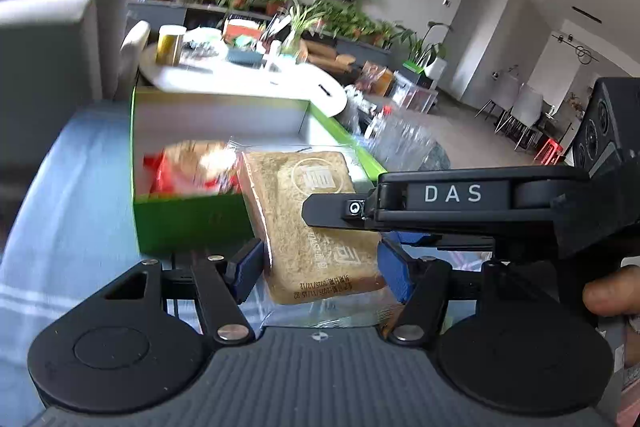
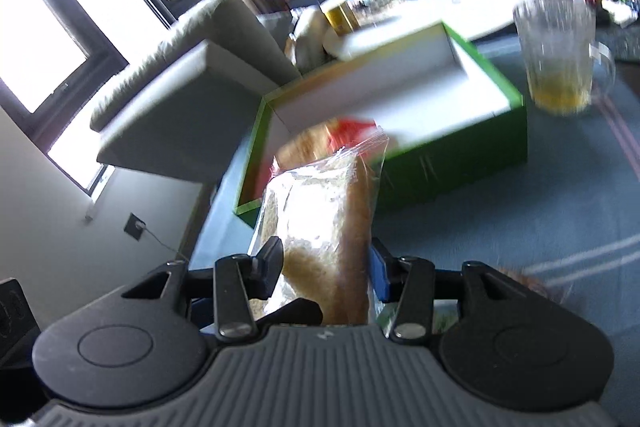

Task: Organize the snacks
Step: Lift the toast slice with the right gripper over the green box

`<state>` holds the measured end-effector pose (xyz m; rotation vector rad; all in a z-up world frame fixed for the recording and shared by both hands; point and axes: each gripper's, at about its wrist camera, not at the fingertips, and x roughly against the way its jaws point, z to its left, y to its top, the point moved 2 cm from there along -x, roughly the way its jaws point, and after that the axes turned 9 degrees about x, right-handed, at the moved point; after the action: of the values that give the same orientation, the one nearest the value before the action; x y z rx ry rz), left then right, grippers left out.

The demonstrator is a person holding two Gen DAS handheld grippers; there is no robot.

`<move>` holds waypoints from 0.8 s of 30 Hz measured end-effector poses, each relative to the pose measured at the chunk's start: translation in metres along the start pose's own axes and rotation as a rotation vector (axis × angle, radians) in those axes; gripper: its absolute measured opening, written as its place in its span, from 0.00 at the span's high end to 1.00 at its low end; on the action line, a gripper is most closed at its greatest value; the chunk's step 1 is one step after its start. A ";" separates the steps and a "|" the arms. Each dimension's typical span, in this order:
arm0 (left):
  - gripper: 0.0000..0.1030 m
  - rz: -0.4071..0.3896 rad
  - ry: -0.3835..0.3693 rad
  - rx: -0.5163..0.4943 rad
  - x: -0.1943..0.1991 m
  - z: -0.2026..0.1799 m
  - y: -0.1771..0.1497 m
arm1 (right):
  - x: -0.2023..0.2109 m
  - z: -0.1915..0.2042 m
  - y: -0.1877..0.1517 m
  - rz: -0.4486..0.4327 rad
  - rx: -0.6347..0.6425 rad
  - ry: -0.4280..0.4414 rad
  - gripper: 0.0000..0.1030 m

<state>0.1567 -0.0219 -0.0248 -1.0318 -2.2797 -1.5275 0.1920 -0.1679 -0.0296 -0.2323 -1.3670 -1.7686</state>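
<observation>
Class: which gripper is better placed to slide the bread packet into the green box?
Left gripper, probably: bread packet lies flat between its pads, far end over the green box; right gripper reaches in sideways.

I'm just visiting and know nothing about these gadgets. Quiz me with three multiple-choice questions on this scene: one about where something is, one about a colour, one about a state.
1. Where is the glass mug?
A. inside the box
B. on the blue cloth beside the box
C. on the sofa

2. What colour is the box's outside?
A. green
B. red
C. black

3. The wrapped bread slice is:
A. unwrapped
B. lying in the box
C. held between gripper fingers

Answers:
1 B, the glass mug stands outside the box wall.
2 A, the box has green sides.
3 C, the left gripper clamps the wrapped bread slice.
</observation>
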 end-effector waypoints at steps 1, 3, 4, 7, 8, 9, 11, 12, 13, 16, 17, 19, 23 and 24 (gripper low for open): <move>0.43 -0.010 0.000 -0.007 -0.001 -0.003 0.005 | 0.003 0.000 0.005 -0.013 0.010 0.002 0.45; 0.43 -0.030 0.005 -0.028 -0.003 -0.008 0.013 | 0.004 0.002 0.016 -0.035 0.037 0.004 0.45; 0.43 -0.039 0.009 -0.039 -0.005 -0.010 0.018 | 0.005 0.003 0.022 -0.048 0.052 0.005 0.45; 0.43 -0.058 0.015 -0.060 -0.014 -0.015 0.033 | 0.001 -0.001 0.037 -0.069 0.070 0.004 0.45; 0.43 -0.061 0.015 -0.064 -0.017 -0.016 0.038 | 0.001 -0.002 0.042 -0.076 0.074 0.002 0.44; 0.43 -0.064 0.014 -0.068 -0.021 -0.017 0.043 | 0.000 -0.005 0.047 -0.084 0.077 -0.002 0.44; 0.42 -0.069 0.014 -0.077 -0.030 -0.019 0.053 | -0.002 -0.009 0.056 -0.100 0.083 -0.010 0.44; 0.42 -0.069 0.015 -0.081 -0.035 -0.019 0.057 | -0.004 -0.012 0.060 -0.107 0.083 -0.014 0.44; 0.42 -0.070 0.015 -0.085 -0.040 -0.020 0.060 | -0.005 -0.015 0.062 -0.112 0.083 -0.018 0.44; 0.42 -0.074 0.019 -0.092 -0.057 -0.019 0.069 | -0.013 -0.023 0.070 -0.125 0.088 -0.031 0.44; 0.42 -0.075 0.020 -0.092 -0.062 -0.018 0.072 | -0.016 -0.026 0.073 -0.129 0.089 -0.034 0.44; 0.42 -0.072 0.022 -0.085 -0.075 -0.015 0.075 | -0.022 -0.032 0.077 -0.134 0.093 -0.040 0.44; 0.42 -0.048 0.029 -0.063 -0.101 -0.006 0.078 | -0.042 -0.043 0.082 -0.122 0.100 -0.057 0.43; 0.42 -0.039 0.032 -0.055 -0.107 -0.003 0.078 | -0.048 -0.047 0.083 -0.112 0.098 -0.062 0.43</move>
<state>0.2853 -0.0538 -0.0235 -0.9742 -2.2614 -1.6186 0.2965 -0.1854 -0.0188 -0.1607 -1.5334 -1.7929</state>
